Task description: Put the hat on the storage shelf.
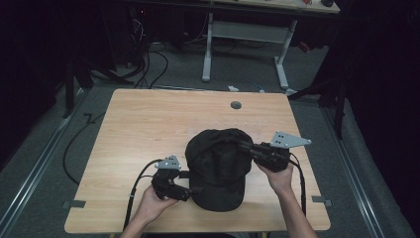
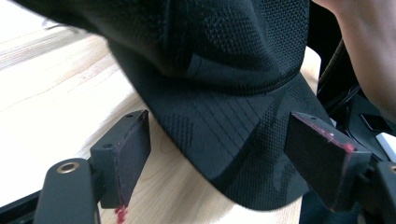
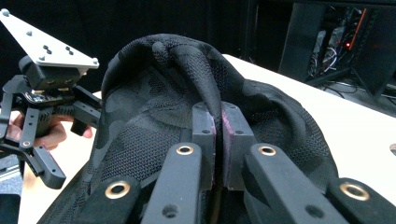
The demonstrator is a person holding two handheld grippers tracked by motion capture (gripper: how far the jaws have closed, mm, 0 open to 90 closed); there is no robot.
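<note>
Gripping a raised fold of the black cap (image 3: 154, 121) with the right gripper (image 3: 217, 135), fingers (image 3: 204, 140) pressed together on the knit so the cloth stands up in a ridge between them. Seen from the high view, cap (image 1: 218, 166) sitting near the front middle of the counter (image 1: 143, 124), brim toward the person, right gripper (image 1: 246, 147) at the crown's right side. Left gripper (image 1: 189, 191) parked at the brim's left edge with fingers (image 2: 123, 154) spread wide, one on each side of the brim (image 2: 224, 140), nothing pinched yet; whether either pad touches the cloth cannot be told.

Judged as an early stage: crown caught and lifted a little, brim not yet gripped, cap not yet moved off its spot. Left to do, most likely: closing on the brim and then lifting or reshaping with both sides held.

Soft, open-mesh knit with a faint tonal camouflage pattern; crown limp and creasing easily, brim stiffer, curved, stitched in parallel rows. Pale wood-grain counter, smooth and matte. Finger pads dark, blocky, stained with red at the edges.
</note>
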